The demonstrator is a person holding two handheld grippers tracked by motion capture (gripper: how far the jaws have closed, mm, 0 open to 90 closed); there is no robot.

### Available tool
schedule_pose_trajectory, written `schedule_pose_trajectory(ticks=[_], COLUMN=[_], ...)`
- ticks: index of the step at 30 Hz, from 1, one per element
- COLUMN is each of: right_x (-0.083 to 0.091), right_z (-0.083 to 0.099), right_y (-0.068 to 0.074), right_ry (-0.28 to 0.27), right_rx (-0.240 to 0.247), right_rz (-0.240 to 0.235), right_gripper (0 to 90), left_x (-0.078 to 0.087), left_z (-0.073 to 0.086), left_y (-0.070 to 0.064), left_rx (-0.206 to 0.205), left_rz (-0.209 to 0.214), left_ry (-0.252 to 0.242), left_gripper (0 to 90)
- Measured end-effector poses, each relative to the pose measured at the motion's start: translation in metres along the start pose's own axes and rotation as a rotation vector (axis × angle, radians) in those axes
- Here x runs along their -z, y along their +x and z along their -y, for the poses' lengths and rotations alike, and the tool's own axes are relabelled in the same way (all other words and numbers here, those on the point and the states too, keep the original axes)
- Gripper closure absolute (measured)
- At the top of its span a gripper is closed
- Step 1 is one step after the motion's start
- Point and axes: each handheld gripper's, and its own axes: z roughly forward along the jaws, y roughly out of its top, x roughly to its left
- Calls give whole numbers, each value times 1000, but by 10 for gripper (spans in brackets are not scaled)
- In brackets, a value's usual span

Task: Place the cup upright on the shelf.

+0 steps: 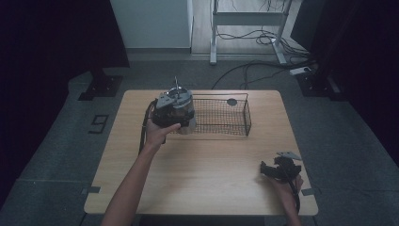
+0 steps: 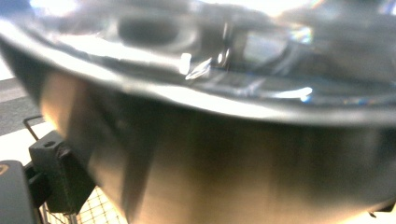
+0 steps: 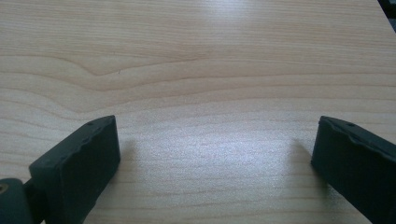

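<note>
High view: left gripper (image 1: 181, 115) is up at the left end of the wire basket (image 1: 221, 115) at the table's (image 1: 202, 160) far side, clamped on a shiny metal cup (image 1: 181, 106); right gripper (image 1: 277, 169) rests on the table near the front right corner. Left gripper view adds the close-up: cup wall (image 2: 233, 154) blurred against the lens, one jaw at lower left, basket mesh beneath. Right gripper view: jaws spread wide over bare wood, nothing between them.

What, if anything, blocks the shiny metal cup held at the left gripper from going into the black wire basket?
Nothing visible does. The shiny metal cup sits at the left gripper over the near-left end of the black wire basket, whose top is open; one small dark round object lies at its far side.
</note>
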Motion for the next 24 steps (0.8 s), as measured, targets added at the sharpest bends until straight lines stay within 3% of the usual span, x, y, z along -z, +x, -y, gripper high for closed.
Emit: schedule_pose_trajectory(ticks=[15,24], right_x=[0,0], right_z=[0,0], right_y=[0,0], right_ry=[1,2], right_rx=[-1,-2], right_rz=[-1,-1], right_gripper=[8,8], left_x=[-13,-20], left_z=[-11,-13], left_y=[16,19], left_rx=[-12,-3], left_rz=[-39,-36], left_ry=[23,23], left_gripper=[38,38])
